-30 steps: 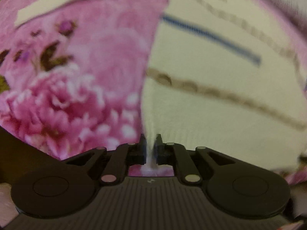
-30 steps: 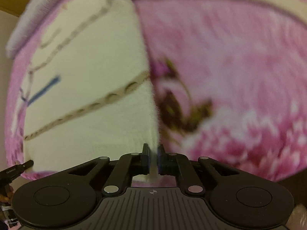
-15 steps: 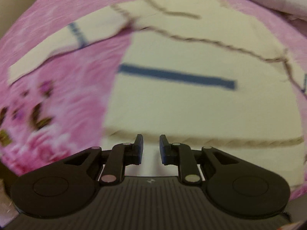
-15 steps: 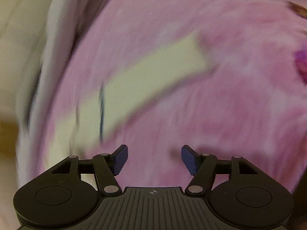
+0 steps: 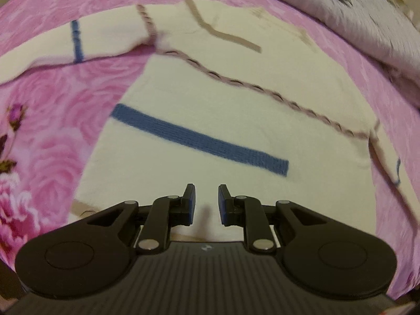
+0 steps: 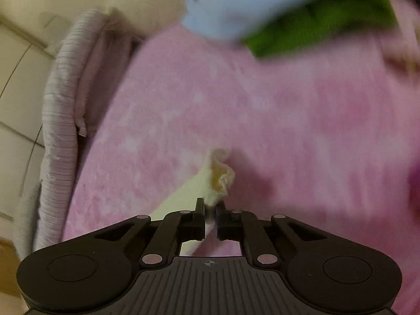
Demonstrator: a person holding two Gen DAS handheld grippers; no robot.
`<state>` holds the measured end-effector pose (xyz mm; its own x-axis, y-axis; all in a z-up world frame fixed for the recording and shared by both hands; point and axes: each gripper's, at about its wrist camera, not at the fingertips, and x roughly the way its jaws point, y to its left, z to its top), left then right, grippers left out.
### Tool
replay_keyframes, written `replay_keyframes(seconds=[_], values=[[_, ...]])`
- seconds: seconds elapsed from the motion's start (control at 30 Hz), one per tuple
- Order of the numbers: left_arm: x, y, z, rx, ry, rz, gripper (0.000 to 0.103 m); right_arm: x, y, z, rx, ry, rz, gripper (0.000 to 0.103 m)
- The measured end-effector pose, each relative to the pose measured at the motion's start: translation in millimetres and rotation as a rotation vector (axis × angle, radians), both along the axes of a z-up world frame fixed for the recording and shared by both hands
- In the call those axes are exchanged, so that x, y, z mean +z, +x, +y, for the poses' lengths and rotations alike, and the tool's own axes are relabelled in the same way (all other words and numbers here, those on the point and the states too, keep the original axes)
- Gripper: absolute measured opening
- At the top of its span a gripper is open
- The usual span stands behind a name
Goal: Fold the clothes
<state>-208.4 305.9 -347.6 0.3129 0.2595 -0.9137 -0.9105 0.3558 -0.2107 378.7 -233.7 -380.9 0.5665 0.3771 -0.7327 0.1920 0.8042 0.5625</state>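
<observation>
Legible text, labels, brands, numbers: none recorded in either view. A small embossed mark is noted at the lower centre of each frame, too small to be read.

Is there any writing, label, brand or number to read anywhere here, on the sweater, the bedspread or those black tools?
None: no words or numbers can be read in either view.
Left gripper: only a tiny pale mark on its ribbed body, too small to read.
Right gripper: a small cross-in-circle sign, no letters.
Sweater: plain blue and tan stripes, no label visible.
Bedspread: only a rose pattern.
</observation>
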Motion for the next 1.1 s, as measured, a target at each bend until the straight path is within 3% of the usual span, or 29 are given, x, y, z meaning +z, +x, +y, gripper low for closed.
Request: replay_keyframes(seconds=[0.07, 0.13, 0.17, 0.2, 0.27, 0.33, 0.57, 0.63, 0.8, 0.97, 1.0, 1.03, 1.1], values=[[0.5, -10.3, 3.0, 0.027, -0.003, -0.002, 0.016, -12.1, 10.3, 1.1, 0.008, -0.029, 0.1, 0.007], [2.4, -23.4, 6.7, 0.057, 0.012, 0.0, 0.016, -17.5, 14.2, 9.6, 0.005, -0.028, 0.168, 0.016], [3.2, -31.9, 10.1, 0.08, 0.02, 0.0, 0.016, -11.4, 12.6, 14.1, 0.002, -0.048, 0.161, 0.029], [3.9, -41.2, 14.0, 0.106, 0.026, -0.001, 0.016, -3.6, 9.3, 20.8, 0.012, -0.084, 0.15, 0.051], [4.3, -61.8, 25.3, 0.171, 0.033, -0.009, 0.017, 10.7, -4.0, 33.2, 0.032, -0.133, 0.116, 0.066], [4.3, -87.9, 41.9, 0.26, 0.047, -0.027, 0.018, 17.9, -23.3, 48.0, 0.09, -0.128, 0.097, 0.066], [-6.4, -200.6, 116.8, 0.645, 0.062, -0.147, 0.029, 8.7, -136.7, 146.4, 0.376, -0.029, 0.235, 0.066], [-12.4, -234.2, 138.1, 0.764, 0.06, -0.182, 0.029, 6.5, -170.8, 172.2, 0.408, -0.007, 0.264, 0.066], [-26.8, -293.7, 188.2, 0.922, 0.091, -0.18, 0.03, 11.2, -236.3, 223.6, 0.44, -0.041, 0.261, 0.066], [-45.6, -311.6, 227.5, 0.92, 0.078, -0.209, 0.03, 20.7, -260.7, 255.7, 0.423, -0.089, 0.228, 0.066], [-44.5, -311.7, 232.1, 0.909, 0.094, -0.208, 0.027, 24.7, -267.7, 258.7, 0.413, -0.098, 0.227, 0.066], [-41.8, -312.0, 236.3, 0.894, 0.123, -0.204, 0.004, 30.4, -276.2, 260.7, 0.405, -0.104, 0.221, 0.066], [-29.6, -311.3, 243.3, 0.819, 0.221, -0.199, 0.005, 34.7, -285.6, 266.2, 0.391, -0.114, 0.213, 0.066]])
